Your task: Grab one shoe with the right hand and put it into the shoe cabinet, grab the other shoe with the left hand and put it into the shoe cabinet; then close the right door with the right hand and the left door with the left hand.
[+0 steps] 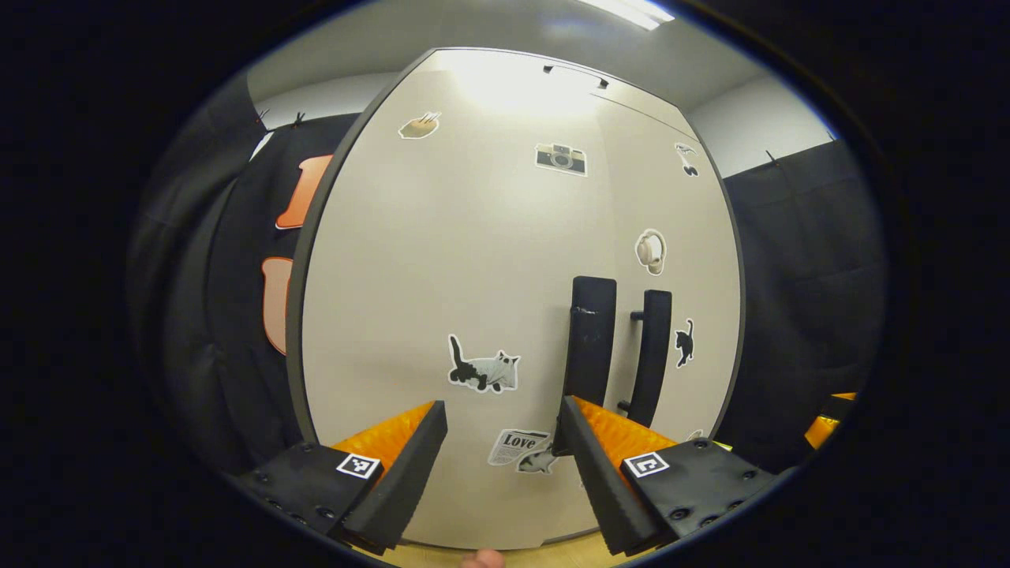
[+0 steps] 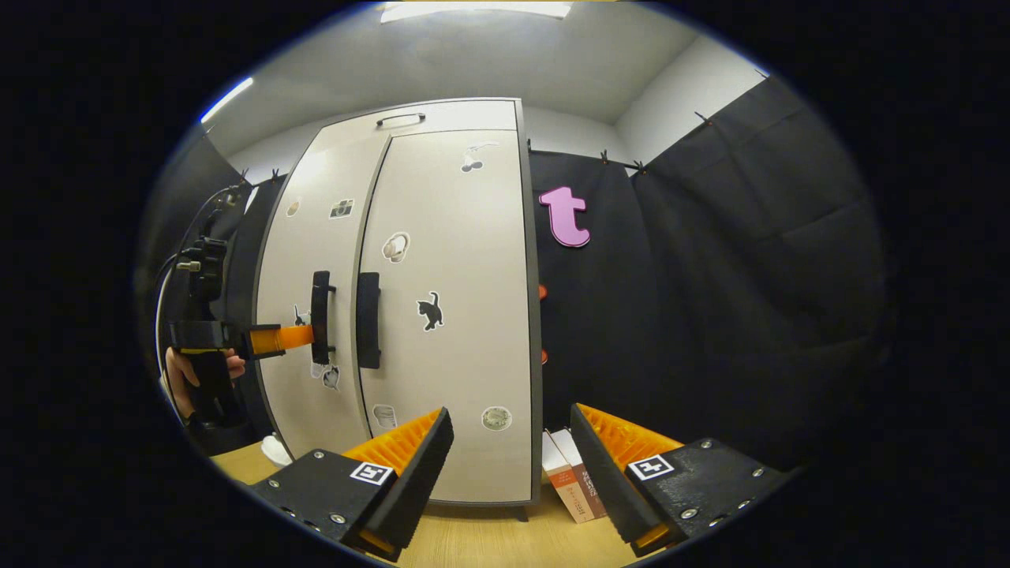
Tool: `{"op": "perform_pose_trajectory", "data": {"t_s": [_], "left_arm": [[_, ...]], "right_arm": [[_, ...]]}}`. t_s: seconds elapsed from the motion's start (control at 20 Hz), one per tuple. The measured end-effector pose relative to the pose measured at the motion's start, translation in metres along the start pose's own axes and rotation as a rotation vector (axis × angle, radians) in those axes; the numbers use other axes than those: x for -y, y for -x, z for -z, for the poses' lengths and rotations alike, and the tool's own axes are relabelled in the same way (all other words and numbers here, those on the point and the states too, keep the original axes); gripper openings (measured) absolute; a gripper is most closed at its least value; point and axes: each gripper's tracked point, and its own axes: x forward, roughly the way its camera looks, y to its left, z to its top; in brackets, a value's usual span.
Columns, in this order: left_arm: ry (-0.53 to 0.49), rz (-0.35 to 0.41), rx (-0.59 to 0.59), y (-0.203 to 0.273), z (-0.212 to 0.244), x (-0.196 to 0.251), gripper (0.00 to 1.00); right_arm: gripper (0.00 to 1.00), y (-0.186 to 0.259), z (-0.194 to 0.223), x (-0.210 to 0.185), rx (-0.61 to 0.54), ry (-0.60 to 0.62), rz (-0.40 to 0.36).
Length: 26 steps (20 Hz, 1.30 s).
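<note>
My left gripper (image 1: 505,465) is up close to the cabinet (image 1: 442,260), its jaws spread wide with nothing between them. Through the gap I see the left door (image 1: 410,276), flat and shut, with stickers on it. The left handle (image 1: 590,339) stands just ahead of my right-side finger (image 1: 607,473), and I can't tell whether the finger touches it. The right handle (image 1: 651,355) sits just beyond, on the right door (image 1: 671,237).

From the right gripper (image 2: 509,473), which hangs back from the cabinet (image 2: 442,315), both doors look closed and flush, the two handles (image 2: 319,315) side by side at the seam. Its jaws are wide too, holding nothing. At the left of this view I see the left gripper (image 2: 296,337) with its fingertips at the left handle, a hand (image 2: 185,371) gripping it from behind.

The shoes are out of sight behind the doors. Two books (image 2: 572,473) lean against the cabinet's right side on the wooden floor (image 2: 489,536).
</note>
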Motion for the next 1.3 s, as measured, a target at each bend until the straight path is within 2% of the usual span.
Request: {"op": "perform_pose_trajectory", "data": {"t_s": [0.15, 0.2, 0.25, 0.3, 0.35, 0.45, 0.75, 0.8, 0.85, 1.0, 1.3], "left_arm": [[-0.006, -0.014, 0.011, -0.008, 0.000, -0.001, 0.96], [0.003, -0.002, 0.011, -0.010, 0.000, 0.002, 0.94], [0.018, 0.023, 0.009, -0.011, 0.002, 0.008, 0.97], [0.030, 0.042, 0.001, -0.012, 0.006, 0.013, 0.94], [0.033, 0.045, -0.005, -0.012, 0.008, 0.015, 0.96], [0.010, 0.017, 0.011, -0.012, 0.006, 0.013, 0.97], [-0.012, 0.016, 0.043, 0.022, -0.013, 0.017, 0.98], [-0.017, 0.009, 0.049, 0.029, -0.017, 0.015, 0.99], [-0.025, -0.001, 0.061, 0.038, -0.021, 0.013, 0.94], [-0.046, -0.034, 0.090, 0.064, -0.025, 0.002, 0.96], [-0.054, -0.134, 0.080, 0.118, 0.003, -0.034, 0.96]], "right_arm": [[0.92, -0.003, 0.003, 0.003, -0.002, -0.006, 0.002], [0.92, -0.003, 0.004, 0.003, -0.004, -0.009, 0.002], [0.92, -0.003, 0.004, 0.004, -0.003, -0.012, 0.002], [0.92, -0.003, 0.003, 0.004, -0.002, -0.015, 0.001], [0.92, -0.002, 0.004, 0.004, -0.002, -0.016, -0.001], [0.92, -0.002, 0.004, 0.004, -0.003, -0.013, -0.003], [0.92, -0.003, 0.007, -0.005, -0.009, -0.015, -0.021], [0.92, -0.003, 0.007, -0.008, -0.008, -0.018, -0.029], [0.92, -0.003, 0.006, -0.012, -0.006, -0.021, -0.039], [0.92, -0.004, 0.006, -0.026, -0.002, -0.029, -0.070], [0.92, 0.006, 0.000, -0.054, 0.021, -0.010, -0.116]]}}
